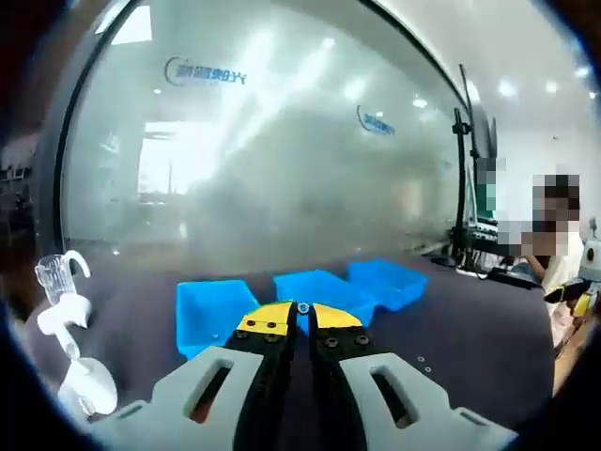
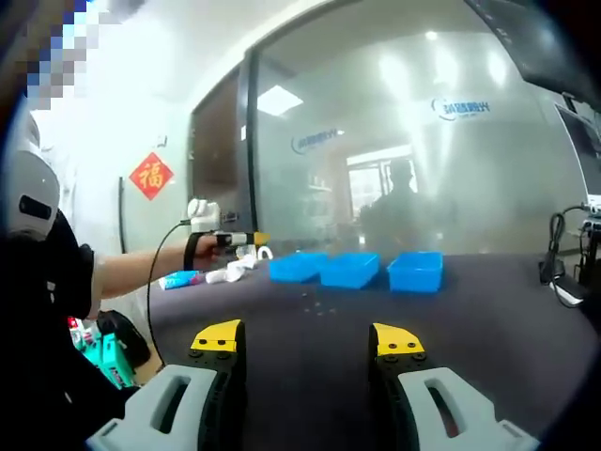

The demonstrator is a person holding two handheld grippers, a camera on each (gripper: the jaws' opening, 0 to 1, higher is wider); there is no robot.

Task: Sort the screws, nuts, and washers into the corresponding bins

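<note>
My left gripper (image 1: 301,318) is shut, and a small round metal part (image 1: 302,307) sits pinched at its yellow tips; I cannot tell whether it is a nut or a washer. It hangs just in front of three blue bins: left (image 1: 208,315), middle (image 1: 324,285) and right (image 1: 387,282). In the right gripper view a person's arm holds that left gripper (image 2: 242,240) above the left end of the bin row (image 2: 349,269). My right gripper (image 2: 308,340) is open and holds nothing, well back from the bins. Small loose parts (image 2: 315,301) lie on the dark table between it and the bins.
White plastic fixtures (image 1: 68,324) stand left of the bins. A few tiny parts (image 1: 420,359) lie at the right on the table (image 1: 470,329). A frosted glass wall (image 1: 282,141) rises behind. A person (image 1: 556,254) sits at the far right, and cables (image 2: 563,282) lie near the table's right edge.
</note>
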